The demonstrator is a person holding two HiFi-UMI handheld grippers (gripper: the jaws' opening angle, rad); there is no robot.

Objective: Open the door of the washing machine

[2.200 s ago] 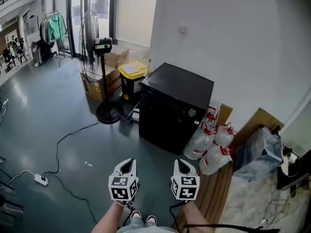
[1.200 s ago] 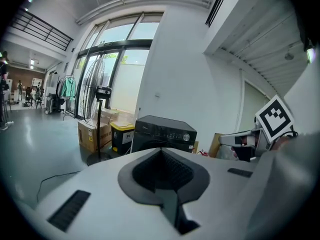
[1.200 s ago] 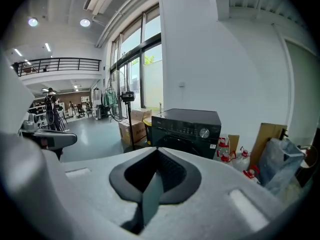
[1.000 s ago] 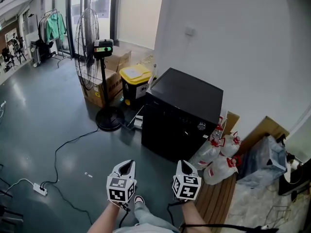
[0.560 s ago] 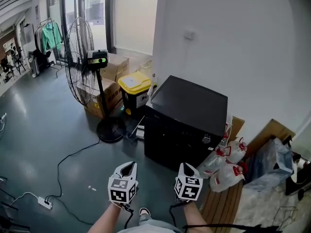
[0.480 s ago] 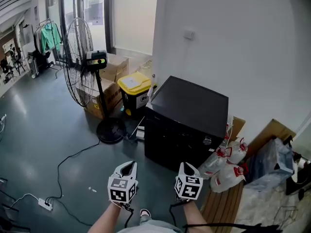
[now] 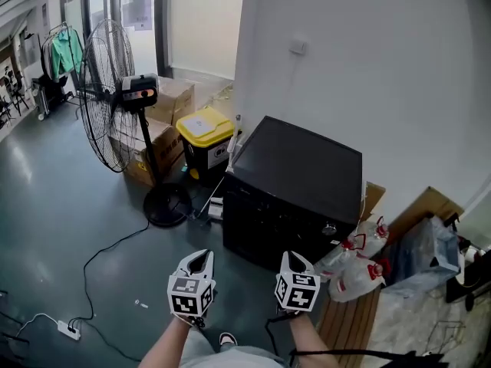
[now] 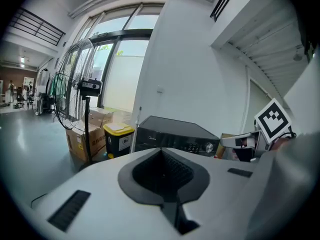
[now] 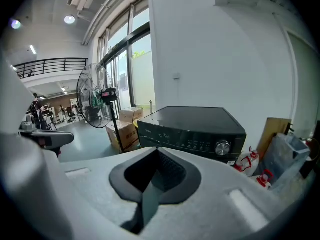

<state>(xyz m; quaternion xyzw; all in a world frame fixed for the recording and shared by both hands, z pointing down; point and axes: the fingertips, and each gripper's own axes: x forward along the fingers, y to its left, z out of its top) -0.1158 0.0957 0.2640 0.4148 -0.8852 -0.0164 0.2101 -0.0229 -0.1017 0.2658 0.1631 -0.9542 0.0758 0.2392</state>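
The washing machine [image 7: 295,194] is a low black box against the white wall, lid shut, with a silver knob [image 7: 329,228] on its front panel. It also shows ahead in the left gripper view [image 8: 172,134] and in the right gripper view [image 9: 192,129]. My left gripper [image 7: 201,256] and right gripper [image 7: 290,258] are held side by side in front of the machine, short of it and touching nothing. Both have their jaws shut with nothing between them, left [image 8: 161,151] and right [image 9: 157,150].
A standing fan [image 7: 115,106] is at the left with cardboard boxes [image 7: 165,121] and a yellow-lidded bin [image 7: 203,136] behind it. White bags with red ties [image 7: 357,263] and a wooden board [image 7: 345,313] lie right of the machine. A cable and power strip [image 7: 65,328] cross the grey floor.
Both grippers and the head view have moved forward toward the washing machine, which now sits nearer and larger. The fan has slid left in the picture. The jaws stay shut.
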